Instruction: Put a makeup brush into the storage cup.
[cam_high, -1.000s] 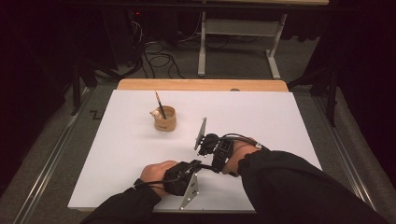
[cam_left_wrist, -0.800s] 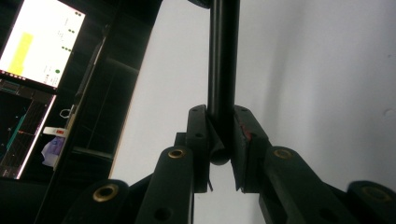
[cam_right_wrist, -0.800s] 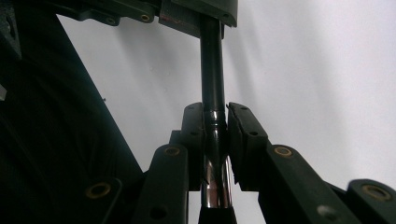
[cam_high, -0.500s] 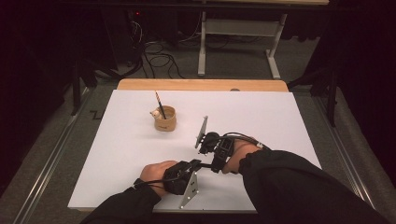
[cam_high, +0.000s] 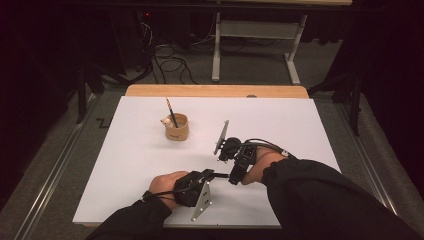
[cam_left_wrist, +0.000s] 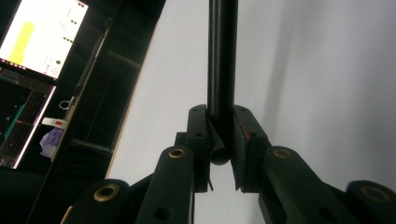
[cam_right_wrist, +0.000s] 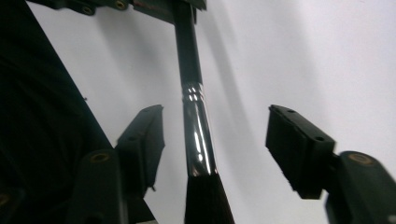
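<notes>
Left gripper (cam_high: 212, 174) clamped on the plain end of a black-handled brush (cam_left_wrist: 221, 60); in the left gripper view the jaws are closed tight against the handle's butt, which sits between the pads near their tips. Brush is low over the white tabletop (cam_high: 125, 150) near the front edge, between the two hands.

Long axis: in the high view the brush (cam_high: 221, 175) runs roughly left to right, parallel to the near edge of the tabletop, handle end toward the left gripper, bristle end toward the right gripper (cam_high: 234, 176).

Right gripper view: shiny metal ferrule (cam_right_wrist: 198, 135) and dark bristle tuft (cam_right_wrist: 205, 200) lie in the gap between its jaws, tuft nearest the camera. Jaws spread wide, one on each side of the ferrule, neither touching it; right gripper holds nothing.

Farther back on the tabletop, left of centre: a small tan cup (cam_high: 177, 127) with a thin stick-like tool (cam_high: 171, 111) standing tilted in it, well apart from both grippers.
</notes>
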